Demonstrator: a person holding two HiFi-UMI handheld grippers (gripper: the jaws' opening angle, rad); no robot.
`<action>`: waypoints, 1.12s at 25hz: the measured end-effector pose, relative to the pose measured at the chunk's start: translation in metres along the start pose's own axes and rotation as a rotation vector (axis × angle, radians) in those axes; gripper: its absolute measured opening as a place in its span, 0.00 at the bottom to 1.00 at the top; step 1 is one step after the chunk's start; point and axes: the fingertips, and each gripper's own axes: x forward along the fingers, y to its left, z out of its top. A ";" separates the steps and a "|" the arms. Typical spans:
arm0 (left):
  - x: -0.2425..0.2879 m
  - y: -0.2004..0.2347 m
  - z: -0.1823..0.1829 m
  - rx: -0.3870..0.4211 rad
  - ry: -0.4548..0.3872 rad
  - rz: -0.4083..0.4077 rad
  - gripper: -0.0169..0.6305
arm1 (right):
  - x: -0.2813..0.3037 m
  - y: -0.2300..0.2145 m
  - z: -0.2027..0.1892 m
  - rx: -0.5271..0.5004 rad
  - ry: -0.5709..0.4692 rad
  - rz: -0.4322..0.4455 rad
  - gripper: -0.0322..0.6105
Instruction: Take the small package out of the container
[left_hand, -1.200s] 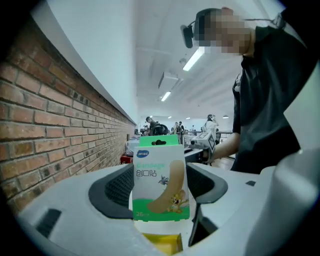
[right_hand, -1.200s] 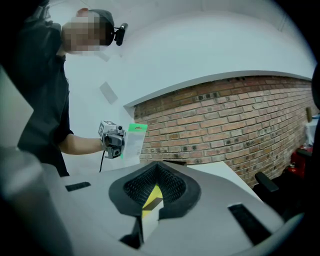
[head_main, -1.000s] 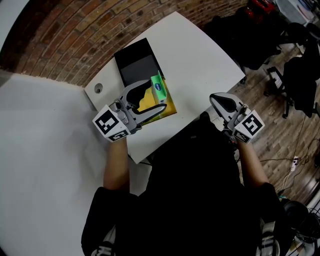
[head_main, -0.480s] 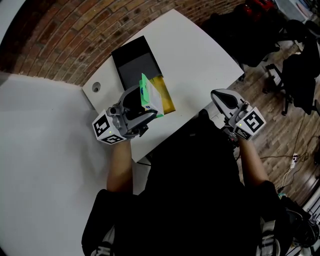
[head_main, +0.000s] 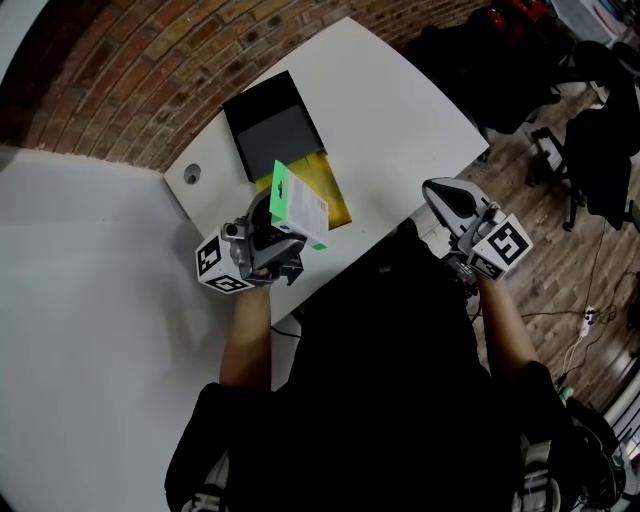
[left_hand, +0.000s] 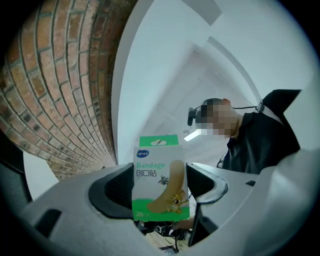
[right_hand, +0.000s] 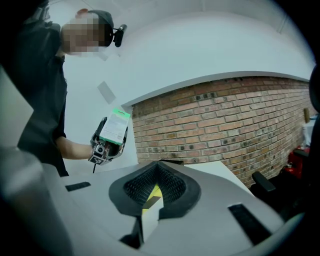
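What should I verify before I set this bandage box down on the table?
1. Grip: ok. The left tongs are shut on the bandage box, one pad on each side.
2. Clearance: ok. The box is held in the air above the yellow container, not in it.
3. Drop spot: ok. Bare table shows right of the container in the head view.
4. Right tongs: ok. Shut, empty, by the table's near edge, apart from the left.
5. Anything left in the container: cannot tell; the box hides part of it.

Small package (left_hand: 159, 177) front: "Bandage", "创口贴"; number starting "26" at bottom edge.
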 end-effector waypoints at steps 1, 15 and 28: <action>-0.001 -0.001 -0.002 -0.005 0.002 -0.002 0.55 | 0.001 0.000 -0.001 0.001 0.003 0.000 0.06; -0.003 0.000 -0.014 -0.053 0.017 -0.028 0.55 | 0.012 0.007 0.001 0.012 0.000 0.034 0.06; 0.006 -0.004 -0.039 -0.027 0.126 -0.026 0.55 | 0.013 0.024 0.002 0.008 -0.022 0.113 0.06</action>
